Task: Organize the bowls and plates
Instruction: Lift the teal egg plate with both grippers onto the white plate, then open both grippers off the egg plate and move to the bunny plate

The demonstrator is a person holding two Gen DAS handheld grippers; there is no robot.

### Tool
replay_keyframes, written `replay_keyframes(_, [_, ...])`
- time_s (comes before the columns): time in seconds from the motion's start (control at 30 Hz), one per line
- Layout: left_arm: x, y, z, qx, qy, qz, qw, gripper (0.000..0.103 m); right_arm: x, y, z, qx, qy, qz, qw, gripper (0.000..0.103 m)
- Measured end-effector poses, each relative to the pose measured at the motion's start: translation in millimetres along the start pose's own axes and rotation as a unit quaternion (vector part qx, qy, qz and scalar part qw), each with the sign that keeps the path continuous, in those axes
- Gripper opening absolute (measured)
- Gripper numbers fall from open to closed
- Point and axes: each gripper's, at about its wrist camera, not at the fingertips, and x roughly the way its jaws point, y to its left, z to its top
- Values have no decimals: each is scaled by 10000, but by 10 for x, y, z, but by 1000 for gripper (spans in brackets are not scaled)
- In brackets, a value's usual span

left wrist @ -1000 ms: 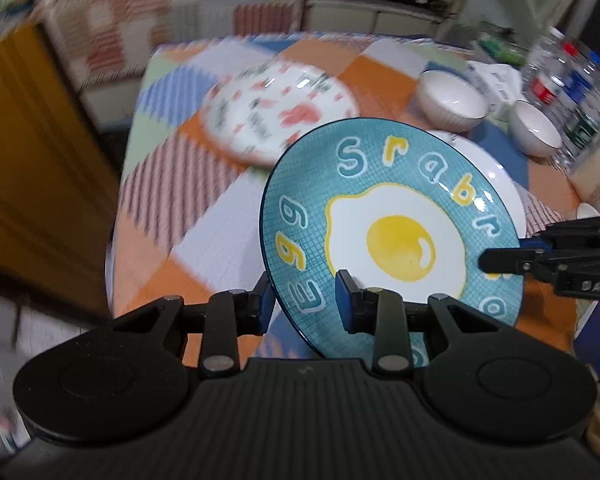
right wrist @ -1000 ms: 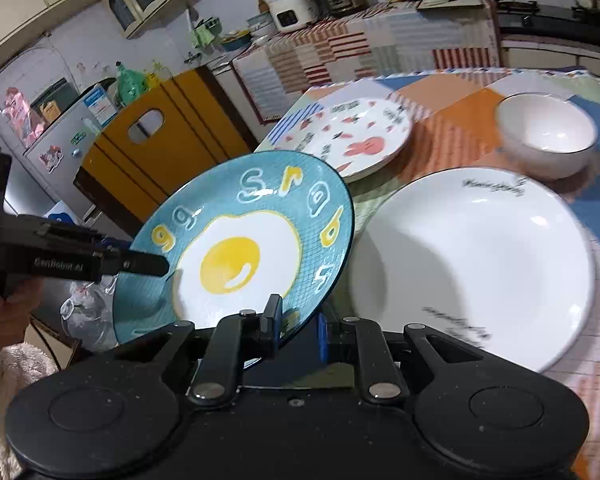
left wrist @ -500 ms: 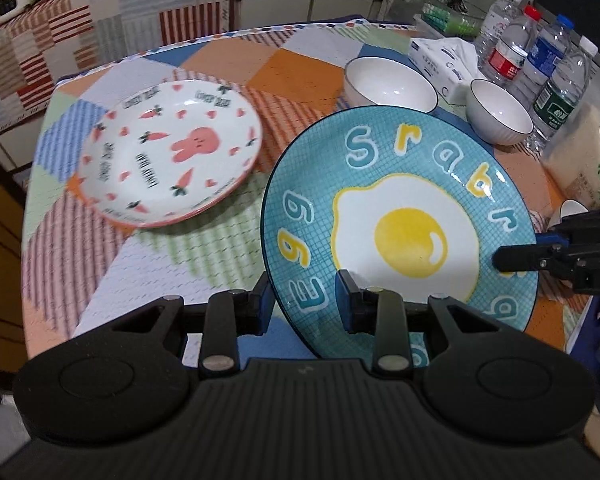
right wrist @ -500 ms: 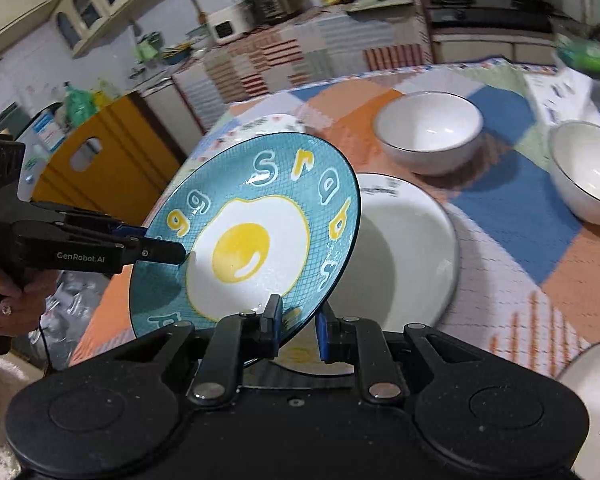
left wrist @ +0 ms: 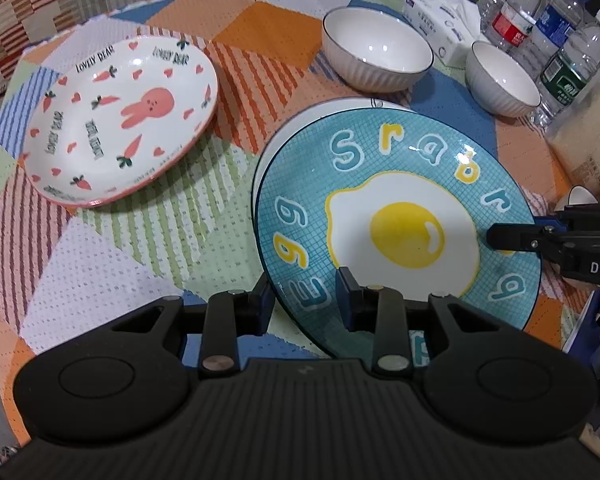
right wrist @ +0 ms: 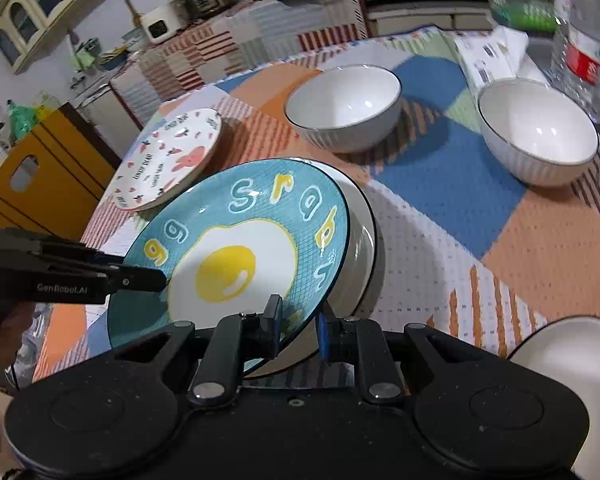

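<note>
A: Where is the egg plate [left wrist: 400, 216] now?

B: Held tilted just over the white plate [right wrist: 362, 240], covering nearly all of it. A second ago it hung out past the table edge, by the yellow cabinet [right wrist: 44, 176]; since then it has come in over the cloth [left wrist: 140, 240] and lower.

A: Who has it?

B: Both tongs. The left gripper [left wrist: 304, 300] is clenched on the near rim, one pad above the plate and one below. The right gripper [right wrist: 298, 322] is clamped on the opposite rim. Neither grip has changed.

A: And the rest?

B: The bunny plate [left wrist: 120, 120] lies flat to the left, apart from the stack. Two white bowls [left wrist: 376, 54] [left wrist: 502, 78] stand behind, near the bottles [left wrist: 556, 52] and the tissue pack [left wrist: 444, 20]. None of them has shifted.
</note>
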Motion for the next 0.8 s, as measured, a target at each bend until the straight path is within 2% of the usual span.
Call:
replay_keyframes(0.23, [36, -26, 9, 13, 140, 43, 9999, 31, 47, 32, 17, 49, 207, -280, 9994, 23])
replay_keyframes(0.37, [91, -24, 40, -46, 395, -39, 9992, 31, 102, 207, 64, -248, 386, -745, 9962, 27])
replay_keyframes(0.5, [115, -84, 51, 35, 474, 92, 9988, 30, 218, 419, 66, -820, 540, -1524, 9834, 36])
replay_keyframes(0.6, [140, -86, 80, 23, 552, 135, 9984, 30, 311, 464, 102, -987, 541, -1812, 9770, 37])
replay_keyframes(0.8, [158, -85, 93, -2, 598, 223, 9980, 30, 439, 617, 66, -1715, 478, -2355, 9554, 36])
